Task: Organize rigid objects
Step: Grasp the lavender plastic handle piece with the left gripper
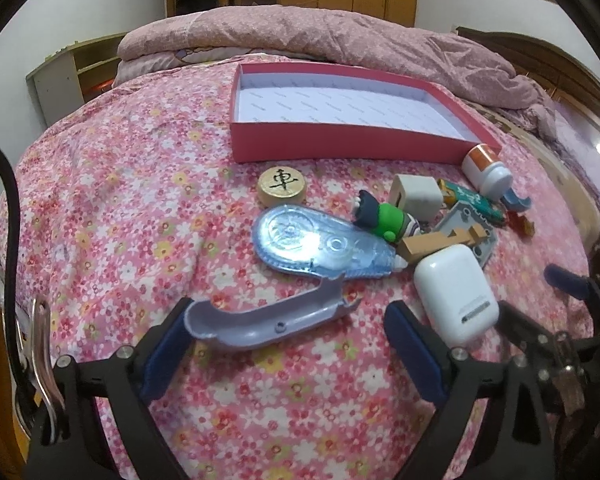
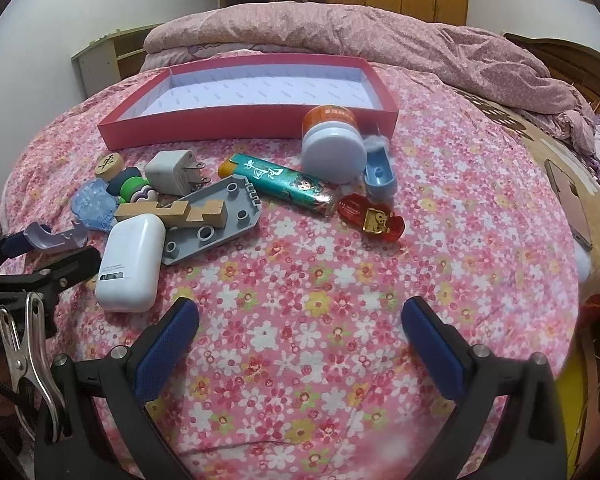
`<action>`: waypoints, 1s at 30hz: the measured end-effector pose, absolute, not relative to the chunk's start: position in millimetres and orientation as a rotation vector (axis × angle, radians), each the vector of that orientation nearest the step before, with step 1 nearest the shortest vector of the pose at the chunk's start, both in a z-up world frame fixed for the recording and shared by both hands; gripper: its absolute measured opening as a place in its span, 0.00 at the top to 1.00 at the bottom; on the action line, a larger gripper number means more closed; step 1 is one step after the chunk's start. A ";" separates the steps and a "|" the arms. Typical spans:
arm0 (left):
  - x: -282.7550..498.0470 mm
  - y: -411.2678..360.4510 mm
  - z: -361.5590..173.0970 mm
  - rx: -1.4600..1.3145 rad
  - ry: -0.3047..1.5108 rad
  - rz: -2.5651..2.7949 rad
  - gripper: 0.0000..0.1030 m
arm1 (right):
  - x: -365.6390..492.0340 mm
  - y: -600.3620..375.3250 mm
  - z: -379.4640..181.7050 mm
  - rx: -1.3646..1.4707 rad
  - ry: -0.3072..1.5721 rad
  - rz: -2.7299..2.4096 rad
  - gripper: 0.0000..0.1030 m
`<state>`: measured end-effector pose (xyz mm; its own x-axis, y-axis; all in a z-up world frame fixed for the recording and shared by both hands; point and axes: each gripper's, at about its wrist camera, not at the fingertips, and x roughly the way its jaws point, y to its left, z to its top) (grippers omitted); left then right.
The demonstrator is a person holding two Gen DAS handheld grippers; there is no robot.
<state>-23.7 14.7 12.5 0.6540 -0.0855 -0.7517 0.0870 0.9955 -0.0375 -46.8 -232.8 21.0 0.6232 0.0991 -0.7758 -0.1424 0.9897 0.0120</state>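
An empty red box lies at the back of the floral bed. In front of it are a chess piece, a blue tape dispenser, a lilac plastic shell, a white case, a white charger, a grey plate, a teal lighter, a white jar and a red toy. My left gripper is open, with the lilac shell between its fingers. My right gripper is open and empty over bare bedspread.
A folded pink quilt lies behind the box. A wooden headboard runs along the right. A small blue scoop lies beside the jar. Wardrobes stand at the back.
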 end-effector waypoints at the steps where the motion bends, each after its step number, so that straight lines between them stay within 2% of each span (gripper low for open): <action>1: -24.3 16.2 13.1 -0.004 0.852 -0.099 0.06 | -44.7 -231.8 21.4 -0.053 0.888 0.138 0.00; 12: -34.6 15.4 13.1 -0.003 0.829 -0.110 0.11 | -48.3 -236.0 17.2 -0.056 0.899 0.172 0.00; 17: -41.2 16.6 22.9 -0.062 0.779 -0.114 0.11 | -53.7 -237.5 22.2 -0.033 0.895 0.218 0.07; 21: -32.0 14.5 18.5 -0.111 0.814 -0.135 0.12 | -59.8 -235.4 29.9 -0.029 0.868 0.250 0.08; 24: -27.7 11.1 12.1 -0.132 0.826 -0.135 0.16 | -60.3 -232.9 34.1 -0.036 0.855 0.260 0.08; 27: -25.6 7.9 10.8 -0.090 0.798 -0.096 0.26 | -65.3 -230.1 34.2 -0.032 0.856 0.275 0.09; 30: -25.8 10.1 10.4 -0.099 0.791 -0.101 0.27 | -65.2 -225.9 36.3 -0.037 0.853 0.296 0.09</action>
